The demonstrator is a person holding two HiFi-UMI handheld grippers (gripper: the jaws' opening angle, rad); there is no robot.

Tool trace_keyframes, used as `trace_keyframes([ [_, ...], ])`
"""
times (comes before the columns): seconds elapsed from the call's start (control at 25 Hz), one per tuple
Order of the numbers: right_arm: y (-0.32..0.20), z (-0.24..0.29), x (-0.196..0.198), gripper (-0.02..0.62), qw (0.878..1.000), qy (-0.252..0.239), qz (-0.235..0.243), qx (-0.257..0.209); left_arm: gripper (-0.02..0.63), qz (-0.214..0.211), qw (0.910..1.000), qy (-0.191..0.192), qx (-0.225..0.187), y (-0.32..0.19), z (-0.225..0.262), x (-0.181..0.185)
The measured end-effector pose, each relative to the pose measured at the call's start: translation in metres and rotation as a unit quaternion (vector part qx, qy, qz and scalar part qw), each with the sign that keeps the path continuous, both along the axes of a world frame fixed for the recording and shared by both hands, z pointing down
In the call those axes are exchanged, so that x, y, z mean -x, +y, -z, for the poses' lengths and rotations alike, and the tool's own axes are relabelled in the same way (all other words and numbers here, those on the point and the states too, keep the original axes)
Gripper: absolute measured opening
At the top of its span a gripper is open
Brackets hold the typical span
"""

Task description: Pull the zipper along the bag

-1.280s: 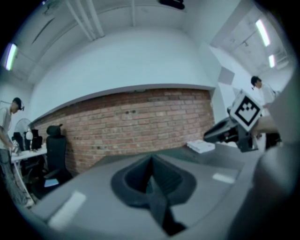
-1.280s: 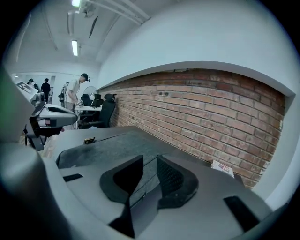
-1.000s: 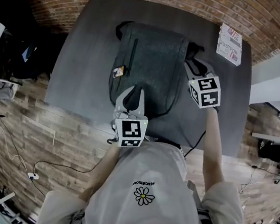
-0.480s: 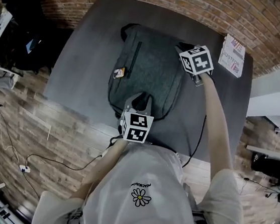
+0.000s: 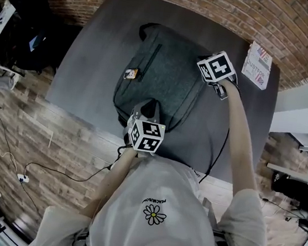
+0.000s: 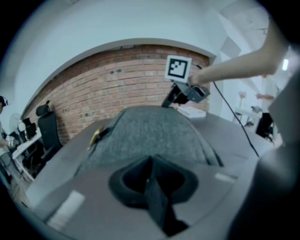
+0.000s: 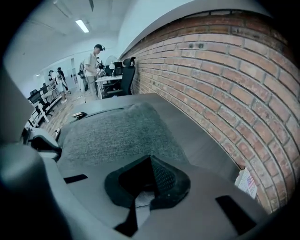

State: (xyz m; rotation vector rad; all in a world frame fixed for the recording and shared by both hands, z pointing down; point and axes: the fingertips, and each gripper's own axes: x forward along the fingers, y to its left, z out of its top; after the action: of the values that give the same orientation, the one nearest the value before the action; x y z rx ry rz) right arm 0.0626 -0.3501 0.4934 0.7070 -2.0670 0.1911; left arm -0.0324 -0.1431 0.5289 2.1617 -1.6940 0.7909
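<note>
Lying flat on the smooth dark-grey table (image 5: pixel 88 67), the bag (image 5: pixel 165 76) is a rounded grey pack with a felt-like texture. On the bag's left part, a small yellow tag (image 5: pixel 130 74) sits just beside a straight dark zipper (image 5: pixel 154 57). At the bag's near edge is the left gripper (image 5: pixel 147 106). Its jaws have just been closing and stand narrowly apart, pinched on a dark fold of the bag's fabric. At the bag's far right corner, the right gripper (image 6: pixel 168 102) touches the rim, jaws just brought fully together. A pale scrap shows at their base, identity undetermined. Right of the bag, apart from it, lies a flat white printed box (image 5: pixel 258 64).
</note>
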Motion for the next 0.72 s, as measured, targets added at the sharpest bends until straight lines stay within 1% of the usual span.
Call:
trace_keyframes([
  [0.12, 0.019, -0.002, -0.016, -0.002, 1.000, 0.003, -0.013, 0.017, 0.033, 0.027, 0.9996, -0.009, -0.004, -0.012, -0.001, 0.031],
  [0.2, 0.037, -0.003, -0.030, -0.002, 0.999, 0.005, -0.023, 0.022, 0.014, 0.052, 0.9987, 0.000, -0.001, -0.028, -0.001, 0.051],
  [0.28, 0.056, -0.004, -0.043, -0.002, 0.999, 0.006, -0.041, 0.018, 0.008, 0.060, 0.9982, 0.009, 0.000, -0.047, 0.000, 0.065],
  [0.44, 0.090, -0.005, -0.060, -0.002, 0.995, -0.005, -0.093, 0.020, 0.006, 0.026, 0.9994, -0.018, -0.012, -0.083, 0.003, 0.073],
  [0.48, 0.099, -0.005, -0.063, -0.002, 0.994, -0.008, -0.103, 0.020, 0.006, 0.023, 0.9996, -0.015, -0.011, -0.091, 0.003, 0.073],
  [0.56, 0.115, -0.005, -0.068, -0.002, 0.992, -0.015, -0.121, 0.018, 0.006, 0.024, 0.9997, 0.009, -0.004, -0.106, 0.003, 0.071],
  [0.6, 0.123, -0.006, -0.070, -0.002, 0.991, -0.020, -0.130, 0.020, 0.006, 0.019, 0.9997, 0.014, -0.002, -0.113, 0.004, 0.069],
  [0.64, 0.131, -0.006, -0.071, -0.002, 0.990, -0.025, -0.140, 0.023, 0.006, 0.009, 0.9999, 0.006, -0.004, -0.121, 0.004, 0.066],
  [0.72, 0.142, -0.008, -0.071, 0.000, 0.985, -0.042, -0.162, 0.034, 0.006, -0.014, 0.9996, -0.023, -0.010, -0.134, 0.004, 0.060],
])
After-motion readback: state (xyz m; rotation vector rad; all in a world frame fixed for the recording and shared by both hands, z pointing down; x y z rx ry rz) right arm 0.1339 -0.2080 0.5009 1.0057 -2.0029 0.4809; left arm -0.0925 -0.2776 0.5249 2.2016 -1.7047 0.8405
